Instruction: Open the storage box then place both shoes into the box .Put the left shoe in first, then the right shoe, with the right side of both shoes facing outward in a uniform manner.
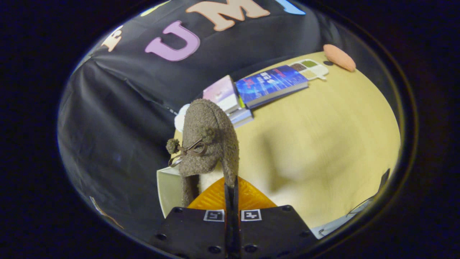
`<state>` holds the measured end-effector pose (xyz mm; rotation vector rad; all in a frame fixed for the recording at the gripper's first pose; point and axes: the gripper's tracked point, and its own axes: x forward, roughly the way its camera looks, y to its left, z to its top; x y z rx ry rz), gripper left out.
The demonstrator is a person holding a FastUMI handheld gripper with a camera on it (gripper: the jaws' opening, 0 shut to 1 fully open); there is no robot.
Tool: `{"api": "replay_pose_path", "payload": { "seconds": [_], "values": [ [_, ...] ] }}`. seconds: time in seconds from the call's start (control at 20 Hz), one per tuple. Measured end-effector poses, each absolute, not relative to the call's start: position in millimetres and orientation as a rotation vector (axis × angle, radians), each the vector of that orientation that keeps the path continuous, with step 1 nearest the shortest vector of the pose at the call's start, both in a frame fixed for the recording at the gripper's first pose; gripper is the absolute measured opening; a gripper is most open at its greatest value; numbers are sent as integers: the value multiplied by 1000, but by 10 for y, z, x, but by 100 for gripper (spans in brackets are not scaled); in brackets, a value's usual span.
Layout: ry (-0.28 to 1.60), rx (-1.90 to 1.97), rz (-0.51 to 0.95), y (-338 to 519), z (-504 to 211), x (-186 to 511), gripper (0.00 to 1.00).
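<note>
Fingers (231,190) closed on shoe (208,140) rim; shoe held aloft.
The brown fuzzy shoe hangs toe-up just ahead of the fingers, above the pale desk (323,144). Books (251,91) lie beyond it, near the desk's far edge.

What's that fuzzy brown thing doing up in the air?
That is a fuzzy brown slipper with pom-poms and a little bow. The hand-held gripper has its two fingers closed tight on the slipper's edge, holding it above the pale wooden table. Beyond it lie a stack of books and an orange oval pad.
</note>
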<state>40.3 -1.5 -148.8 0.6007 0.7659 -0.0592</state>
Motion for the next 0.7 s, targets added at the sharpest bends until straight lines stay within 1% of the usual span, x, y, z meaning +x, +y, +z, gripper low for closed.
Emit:
{"api": "replay_pose_path", "payload": {
  "seconds": [0.15, 0.35, 0.5, 0.7],
  "values": [
    [762, 583, 31, 378, -1269, 492, 3],
    [820, 551, 125, 864, -1319, 444, 3],
    [884, 512, 156, 1098, -1541, 347, 3],
    [936, 472, 151, 1234, -1752, 248, 3]
  ]
}}
